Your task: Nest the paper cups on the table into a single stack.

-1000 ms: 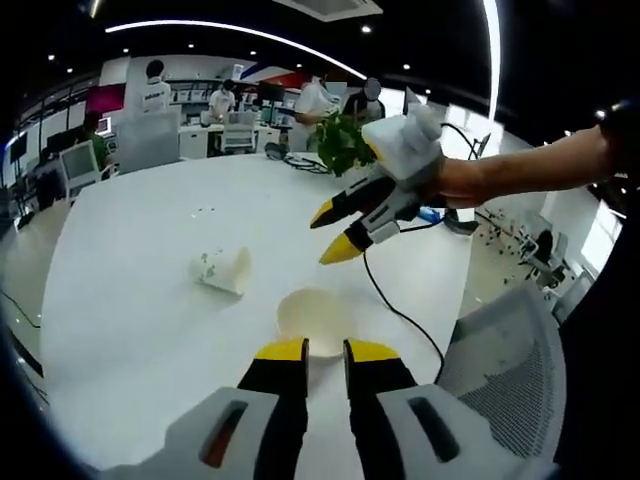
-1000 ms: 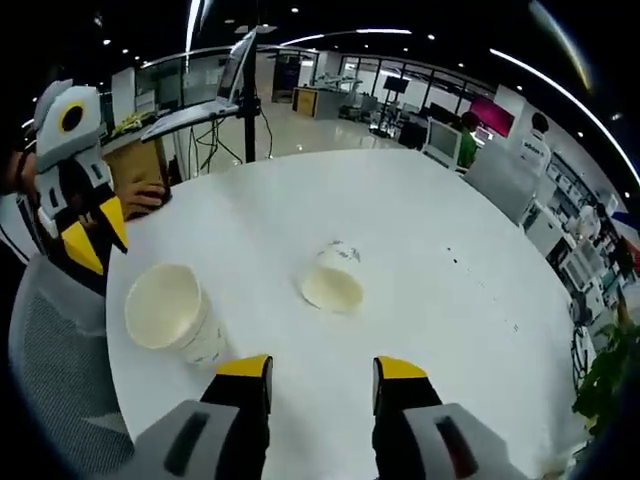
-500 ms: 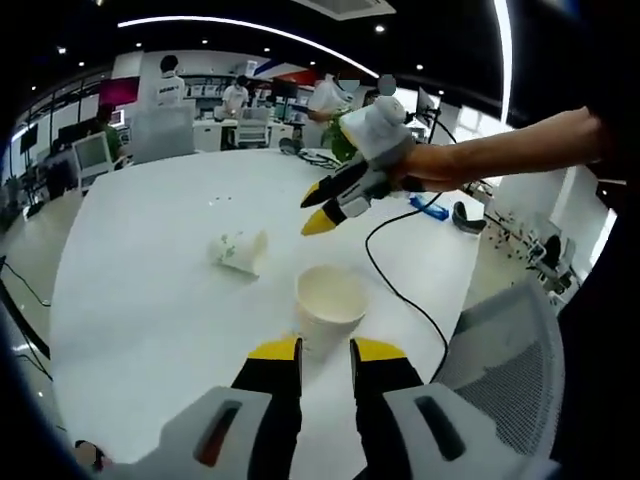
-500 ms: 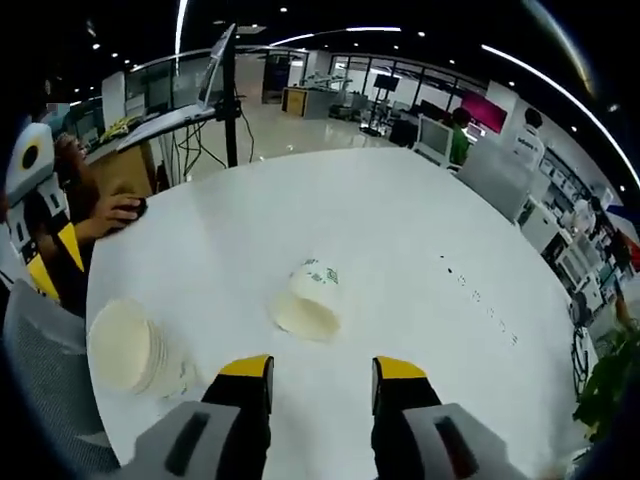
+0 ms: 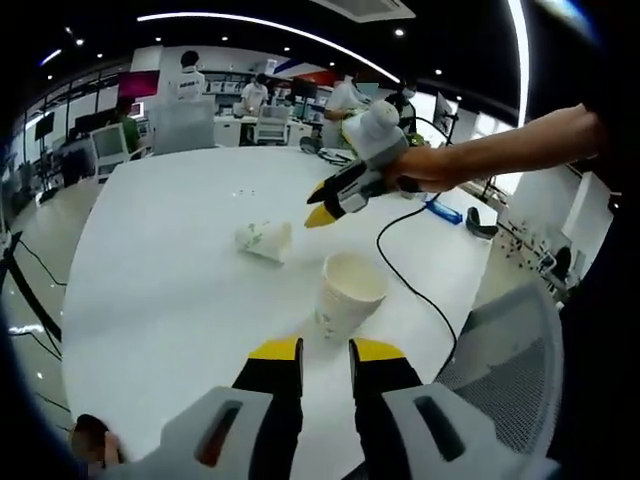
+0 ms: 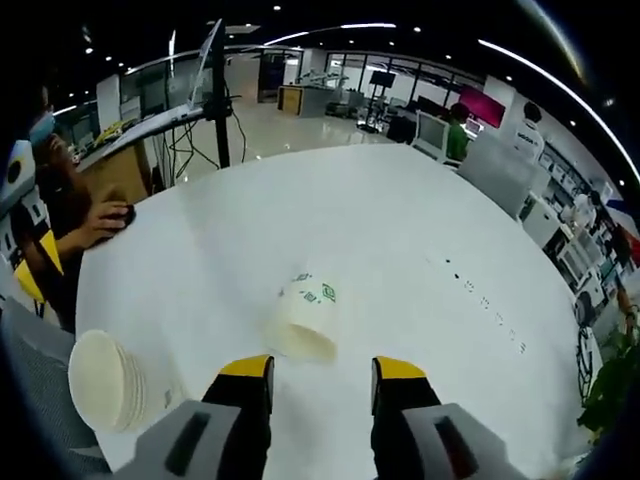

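My right tool [image 6: 318, 372] wide above tipped cup [image 6: 303, 317] | left tool [image 5: 325, 351] narrow, empty, before upright cup [image 5: 348, 293] on worktop [image 5: 160, 270] | risk: I nudge the tipped cup, it rolls.

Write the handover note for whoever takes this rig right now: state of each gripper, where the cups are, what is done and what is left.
Left gripper: open, empty, just short of the upright cup stack.
Right gripper: open, empty, close behind the single cup lying on its side on the white table.
Done: some cups already nested in the stack.
Left: pick up the fallen cup and nest it into the stack.
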`<act>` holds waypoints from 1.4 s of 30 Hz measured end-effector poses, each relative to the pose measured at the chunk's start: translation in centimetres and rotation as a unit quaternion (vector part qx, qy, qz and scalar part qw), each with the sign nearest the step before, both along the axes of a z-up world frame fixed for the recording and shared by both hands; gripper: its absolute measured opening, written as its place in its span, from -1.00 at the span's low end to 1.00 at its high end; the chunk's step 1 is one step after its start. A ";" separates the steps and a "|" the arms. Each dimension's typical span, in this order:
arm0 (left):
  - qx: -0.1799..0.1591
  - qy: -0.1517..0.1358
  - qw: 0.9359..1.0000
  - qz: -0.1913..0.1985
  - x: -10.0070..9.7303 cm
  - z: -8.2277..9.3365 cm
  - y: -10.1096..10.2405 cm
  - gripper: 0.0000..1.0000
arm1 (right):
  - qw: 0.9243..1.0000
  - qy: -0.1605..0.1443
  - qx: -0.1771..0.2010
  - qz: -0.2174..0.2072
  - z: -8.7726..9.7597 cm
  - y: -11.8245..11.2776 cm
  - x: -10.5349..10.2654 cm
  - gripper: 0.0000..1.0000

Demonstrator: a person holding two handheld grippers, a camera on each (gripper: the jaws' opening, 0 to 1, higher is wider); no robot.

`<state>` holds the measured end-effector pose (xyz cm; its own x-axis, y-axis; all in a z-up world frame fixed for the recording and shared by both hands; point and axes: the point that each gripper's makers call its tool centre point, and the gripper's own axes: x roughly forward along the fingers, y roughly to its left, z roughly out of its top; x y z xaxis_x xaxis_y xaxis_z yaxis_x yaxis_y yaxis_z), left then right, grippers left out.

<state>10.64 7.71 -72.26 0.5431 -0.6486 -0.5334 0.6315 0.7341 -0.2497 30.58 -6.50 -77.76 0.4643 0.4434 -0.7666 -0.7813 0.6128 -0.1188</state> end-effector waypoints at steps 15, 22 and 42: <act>0.000 0.004 1.000 0.015 -0.6 0.3 0.8 -0.68 | 1.000 0.012 -0.010 -0.002 -1.8 0.2 1.4 -0.30; 0.007 0.012 1.000 0.025 -0.7 0.1 1.7 -0.71 | 1.000 0.008 -0.018 -0.001 -3.2 0.6 2.7 -0.38; 0.011 0.023 0.999 0.042 -1.0 -0.6 2.6 -0.73 | 0.999 0.006 -0.021 0.034 -3.9 1.3 2.8 -0.83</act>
<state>9.68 10.32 -72.83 0.5704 -0.5889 -0.5725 0.5551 0.7902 -0.2597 33.36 -5.16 -81.71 0.4256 0.4405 -0.7905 -0.8220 0.5535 -0.1341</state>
